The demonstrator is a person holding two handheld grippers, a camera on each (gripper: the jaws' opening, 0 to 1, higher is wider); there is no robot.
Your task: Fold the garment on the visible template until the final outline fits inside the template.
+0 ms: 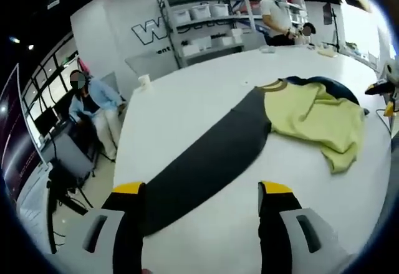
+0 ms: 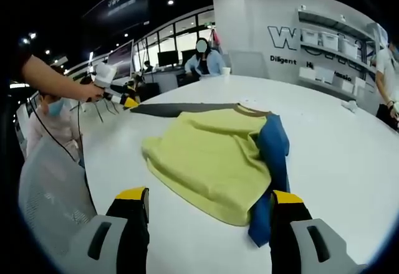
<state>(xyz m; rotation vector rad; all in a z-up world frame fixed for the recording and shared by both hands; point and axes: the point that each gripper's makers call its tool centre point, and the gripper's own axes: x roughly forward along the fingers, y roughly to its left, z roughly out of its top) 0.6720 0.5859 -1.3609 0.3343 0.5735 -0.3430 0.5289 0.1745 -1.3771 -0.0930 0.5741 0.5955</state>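
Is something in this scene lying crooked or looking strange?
Yes. The garment lies bunched on the white table, its yellow body rumpled, the dark grey sleeve stretched far out, the blue sleeve folded beside it. Nothing looks spilled or damaged.

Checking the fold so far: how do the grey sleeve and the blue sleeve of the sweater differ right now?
The grey sleeve lies stretched out straight and flat on the table; the blue sleeve is bent along the edge of the yellow body. The grey one lies clear of the body; the blue one hugs it. Both join at the same collar.
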